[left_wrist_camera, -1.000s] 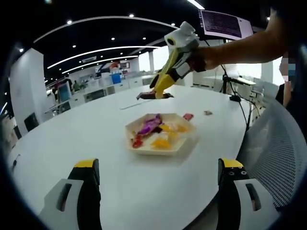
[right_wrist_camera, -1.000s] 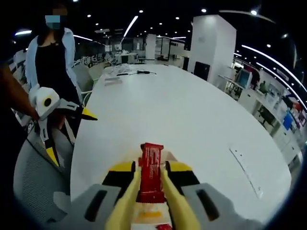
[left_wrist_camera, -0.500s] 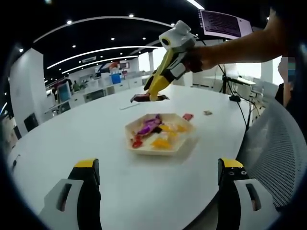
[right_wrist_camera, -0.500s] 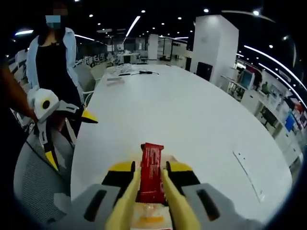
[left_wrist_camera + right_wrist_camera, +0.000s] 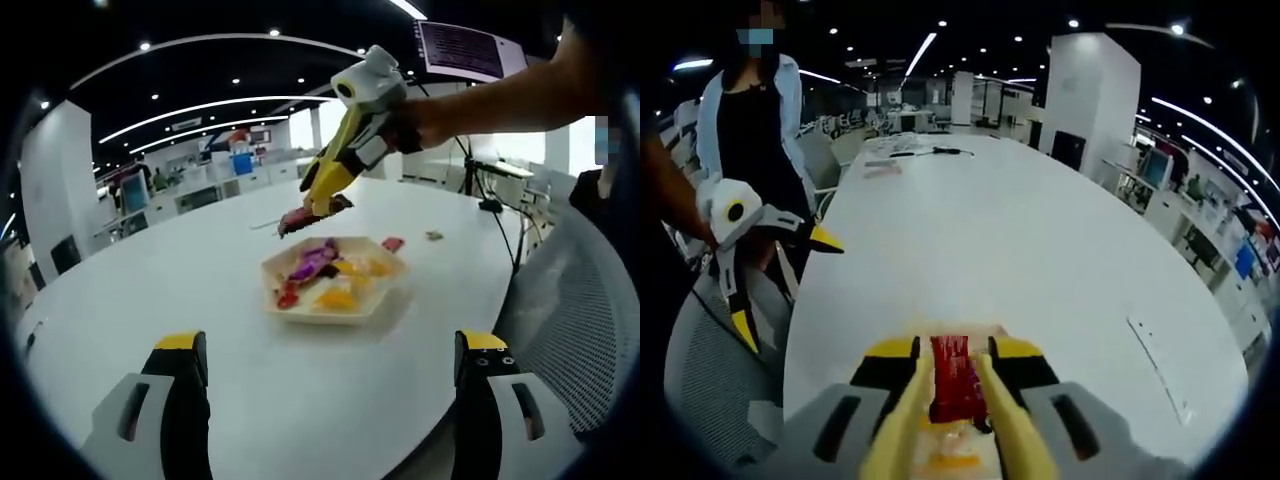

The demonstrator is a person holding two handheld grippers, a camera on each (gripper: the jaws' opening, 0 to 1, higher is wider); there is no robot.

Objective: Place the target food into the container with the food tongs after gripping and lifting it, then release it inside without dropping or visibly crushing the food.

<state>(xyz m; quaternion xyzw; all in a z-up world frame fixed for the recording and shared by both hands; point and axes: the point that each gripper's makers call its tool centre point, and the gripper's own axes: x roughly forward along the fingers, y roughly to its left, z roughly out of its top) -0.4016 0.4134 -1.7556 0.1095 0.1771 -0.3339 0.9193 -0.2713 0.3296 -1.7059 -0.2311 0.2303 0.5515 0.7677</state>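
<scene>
left gripper view: you're over a big white oval table (image 5: 200, 300) in an open-plan office, curved ceiling light strips overhead, desks and a monitor in the background. the hexagonal container (image 5: 335, 280) sits mid-table, holding purple, orange and red wrapped food. a small red packet (image 5: 391, 243) and a tiny item lie on the table just beyond the container. a grey mesh chair (image 5: 570, 310) is at the table edge, to the right of the container. your left gripper (image 5: 325, 385) is released, jaws wide apart, nothing between them, low and well short of the container. your right gripper (image 5: 318, 208) comes in from above, yellow tongs clenched on the red snack bar (image 5: 303, 217), which hangs just above the container's far rim.

right gripper view: the same white table (image 5: 1040, 260) runs away from you, white pillar and desks behind. the snack bar (image 5: 958, 375) is pinched between the tong tips, with the container rim (image 5: 970, 328) right under it. cables and papers lie at the table's far end. a person in a black top stands left of the table, your left gripper (image 5: 780, 270) in front of them, jaws spread.
</scene>
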